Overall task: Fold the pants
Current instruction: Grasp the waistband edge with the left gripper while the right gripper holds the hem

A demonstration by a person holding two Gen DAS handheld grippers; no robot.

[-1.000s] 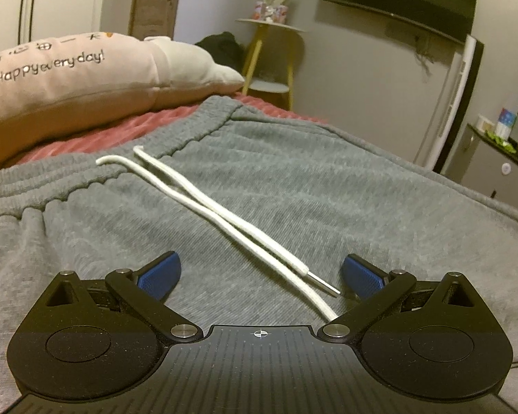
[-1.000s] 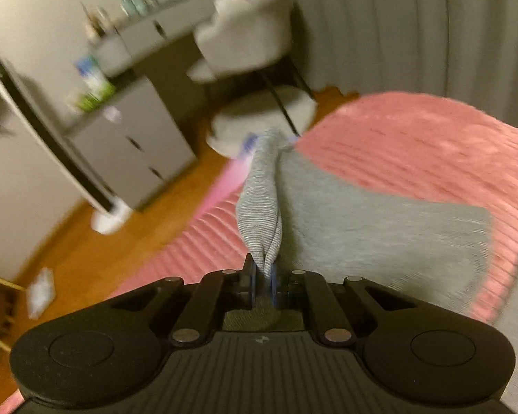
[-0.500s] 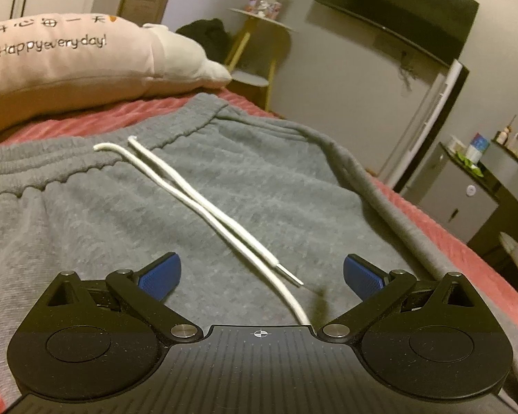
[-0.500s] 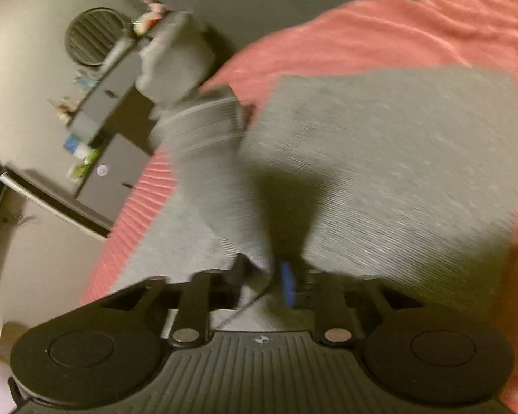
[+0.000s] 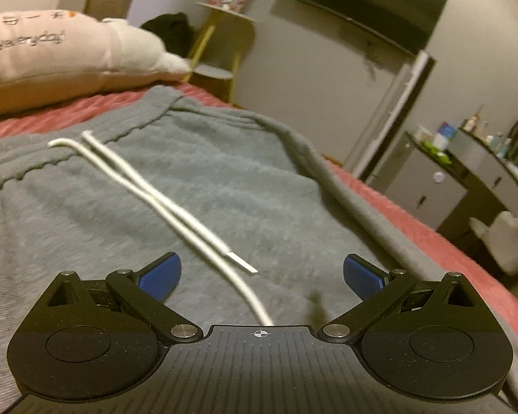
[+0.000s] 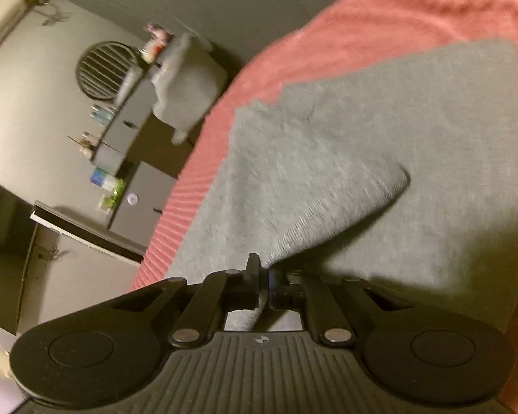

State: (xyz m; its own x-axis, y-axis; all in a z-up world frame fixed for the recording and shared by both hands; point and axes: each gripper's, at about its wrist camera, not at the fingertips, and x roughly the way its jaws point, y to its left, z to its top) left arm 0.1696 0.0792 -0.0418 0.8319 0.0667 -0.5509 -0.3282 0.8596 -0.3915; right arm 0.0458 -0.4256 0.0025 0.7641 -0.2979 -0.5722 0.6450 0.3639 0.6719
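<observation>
Two grippers: left gripper (image 5: 261,274) spread wide over the grey pants (image 5: 224,189) near the white drawstring (image 5: 176,207); right gripper (image 6: 264,277) clamped on a pant-leg fold, lifted above the red bed (image 6: 397,10).

The embroidered text on the pink pillow (image 5: 51,58) is too blurred to read. One white drawstring cord (image 5: 176,214) disappears under the black body of the left gripper (image 5: 261,274). Grey sweatpants (image 6: 380,158) are cut off by the right edge, and their cuff is hidden between the jaws of the right gripper (image 6: 264,276).
</observation>
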